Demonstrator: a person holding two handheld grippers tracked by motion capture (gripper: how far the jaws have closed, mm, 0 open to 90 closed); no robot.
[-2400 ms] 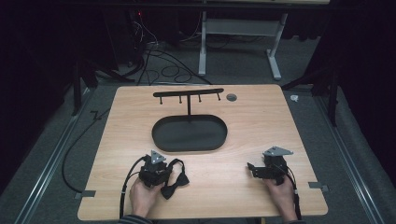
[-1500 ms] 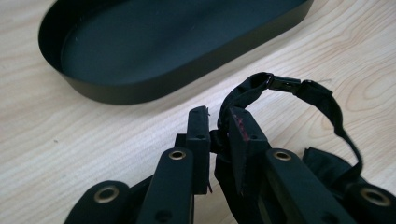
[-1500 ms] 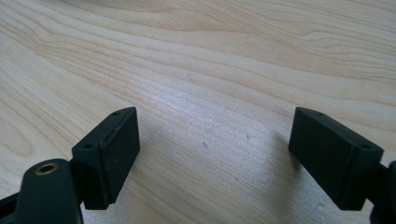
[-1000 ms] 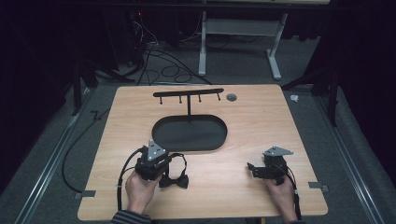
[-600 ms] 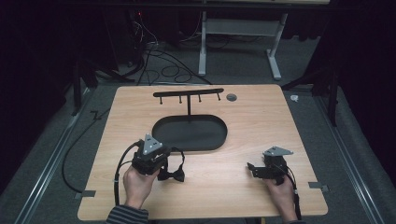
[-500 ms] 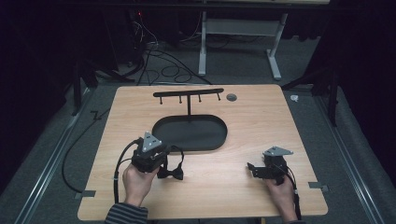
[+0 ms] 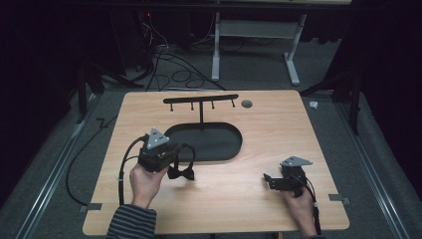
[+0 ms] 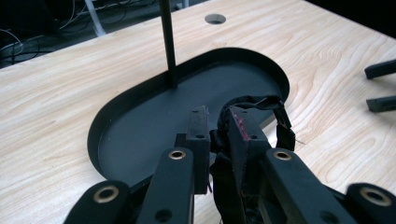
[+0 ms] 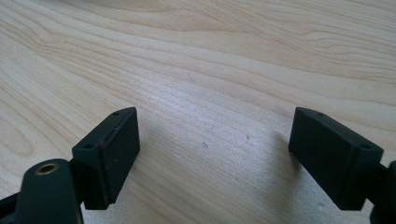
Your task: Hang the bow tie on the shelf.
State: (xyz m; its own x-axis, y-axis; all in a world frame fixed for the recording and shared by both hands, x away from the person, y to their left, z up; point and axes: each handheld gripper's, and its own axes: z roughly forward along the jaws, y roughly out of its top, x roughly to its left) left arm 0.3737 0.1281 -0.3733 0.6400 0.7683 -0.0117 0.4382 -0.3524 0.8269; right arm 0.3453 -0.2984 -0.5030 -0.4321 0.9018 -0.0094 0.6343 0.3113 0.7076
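Observation:
A black bow tie (image 7: 180, 173) hangs just above the table, its strap (image 7: 188, 149) looping up toward my left gripper (image 7: 171, 158). In the left gripper view that gripper (image 8: 218, 117) is shut on the bow tie's black band, and the strap (image 8: 281, 119) curls out to the right of the jaws. It sits at the near left edge of the black oval tray (image 7: 224, 144). A thin post (image 7: 201, 115) rises from the tray and carries a crossbar with several hooks (image 7: 201, 100). My right gripper (image 7: 268, 180) rests low at the front right, open (image 9: 212, 154) over bare wood.
The wooden table (image 7: 278, 129) has a round cable hole (image 7: 246, 104) at the back. In the left gripper view the tray (image 8: 140, 140) and post (image 8: 167, 42) lie straight ahead, with the right gripper's jaws (image 8: 380, 86) far right. Dark floor and cables surround the table.
My left hand has lifted the bow tie off the table and carried it up and forward to the tray's near left edge. The right hand has stayed put.

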